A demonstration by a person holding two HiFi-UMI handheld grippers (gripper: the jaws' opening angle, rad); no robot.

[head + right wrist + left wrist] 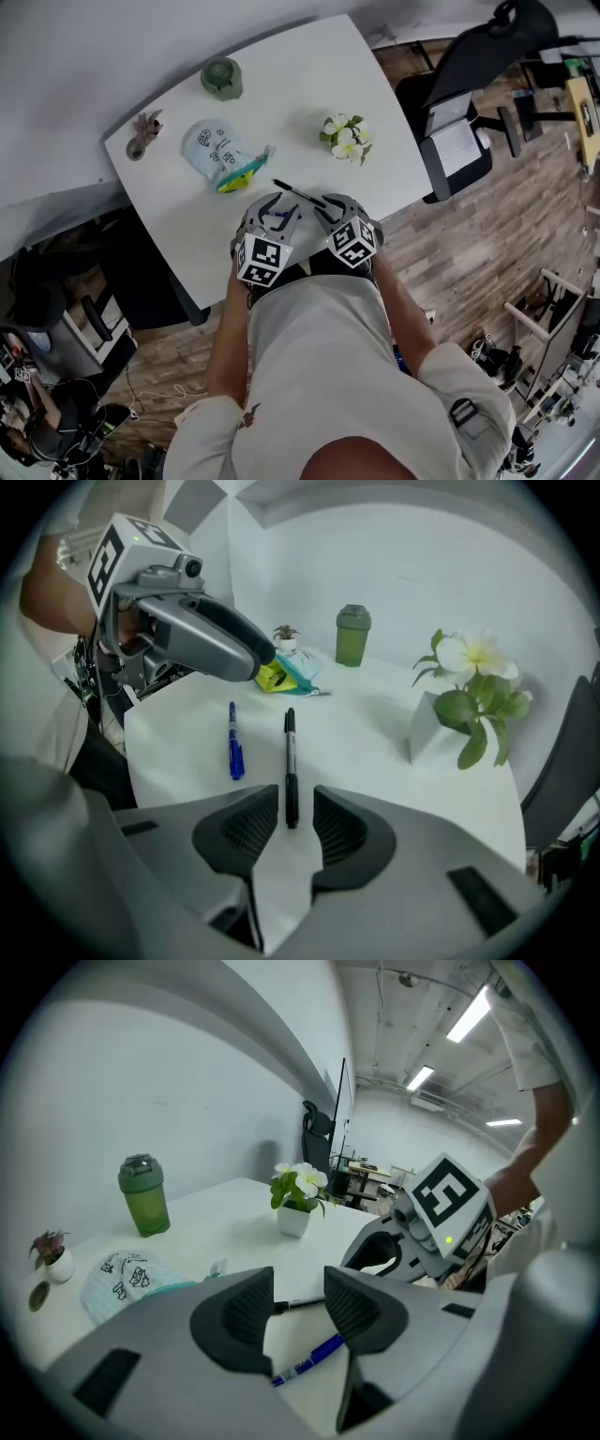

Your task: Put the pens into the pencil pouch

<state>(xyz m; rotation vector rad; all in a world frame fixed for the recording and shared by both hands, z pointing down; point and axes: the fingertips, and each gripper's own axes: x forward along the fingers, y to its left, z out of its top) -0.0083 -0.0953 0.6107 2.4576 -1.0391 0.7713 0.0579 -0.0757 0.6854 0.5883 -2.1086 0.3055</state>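
The white surface [309, 84] is carrying the pencil pouch [217, 150] beyond both pens. You are angling both grippers downward, side by side.

- **Right gripper** [281, 819]: jaws partly apart, straddling the black pen's [291, 761] near end without pressing it.
- **Left gripper** [298, 1305]: jaws partly apart over the blue pen [309, 1358].

Only the right gripper view is showing both pens full length.

Head overhead, gripper views low — sharing black pen [298, 194]

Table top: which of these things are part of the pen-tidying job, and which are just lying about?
Part of the job: black pen, blue pen, pencil pouch.
Just lying about: green bottle, potted white flowers, small potted plant.
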